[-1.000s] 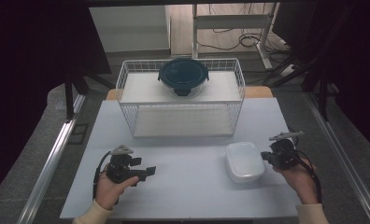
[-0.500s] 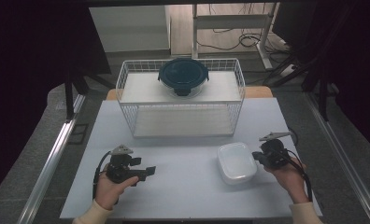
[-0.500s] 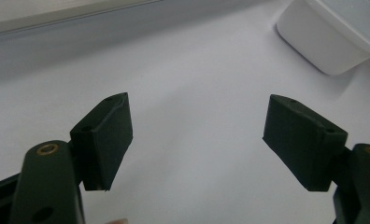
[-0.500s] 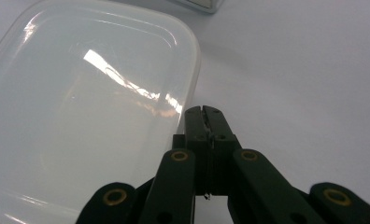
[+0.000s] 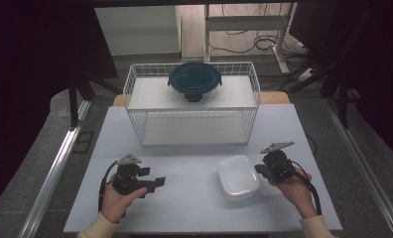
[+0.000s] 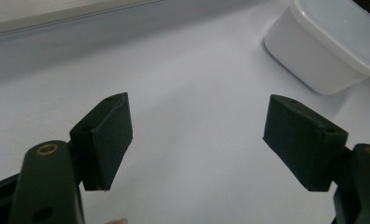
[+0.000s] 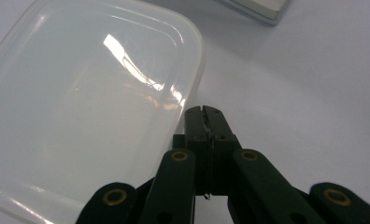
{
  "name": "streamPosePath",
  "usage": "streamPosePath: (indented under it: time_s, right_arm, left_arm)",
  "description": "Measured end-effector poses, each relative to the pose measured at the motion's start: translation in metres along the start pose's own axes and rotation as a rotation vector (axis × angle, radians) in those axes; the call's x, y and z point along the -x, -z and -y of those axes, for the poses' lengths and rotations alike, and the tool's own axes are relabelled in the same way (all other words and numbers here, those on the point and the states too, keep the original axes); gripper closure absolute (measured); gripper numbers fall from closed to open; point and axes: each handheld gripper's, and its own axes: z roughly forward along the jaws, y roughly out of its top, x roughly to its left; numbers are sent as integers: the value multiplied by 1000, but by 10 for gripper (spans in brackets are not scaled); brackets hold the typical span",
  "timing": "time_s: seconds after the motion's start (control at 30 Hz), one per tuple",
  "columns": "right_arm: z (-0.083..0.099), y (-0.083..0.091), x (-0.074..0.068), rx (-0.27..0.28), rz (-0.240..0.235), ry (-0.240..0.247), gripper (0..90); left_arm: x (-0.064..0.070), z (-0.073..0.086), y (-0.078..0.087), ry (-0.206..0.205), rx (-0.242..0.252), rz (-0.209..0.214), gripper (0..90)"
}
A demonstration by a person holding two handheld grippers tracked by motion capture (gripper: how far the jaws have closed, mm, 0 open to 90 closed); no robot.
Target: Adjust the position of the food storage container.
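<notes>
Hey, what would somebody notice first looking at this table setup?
Probably the white wire basket at the table's far edge, with a dark round lidded container sitting on top of it. Nearer the person, a white plastic box lies right of centre, the right gripper shut at its edge; the left gripper hangs open, apart from it.

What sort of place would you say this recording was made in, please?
Probably a lab or workshop set up for recording: a white table ringed by dark curtains, loose cables on the floor, a wire basket.
</notes>
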Motion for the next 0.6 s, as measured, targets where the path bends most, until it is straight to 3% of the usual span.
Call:
streamPosePath:
  time_s: [0.6]
  right_arm:
    - [-1, -7, -29, -26, -66, 51, 893]
  left_arm:
    - [1, -1, 3, -5, 9, 2, 231]
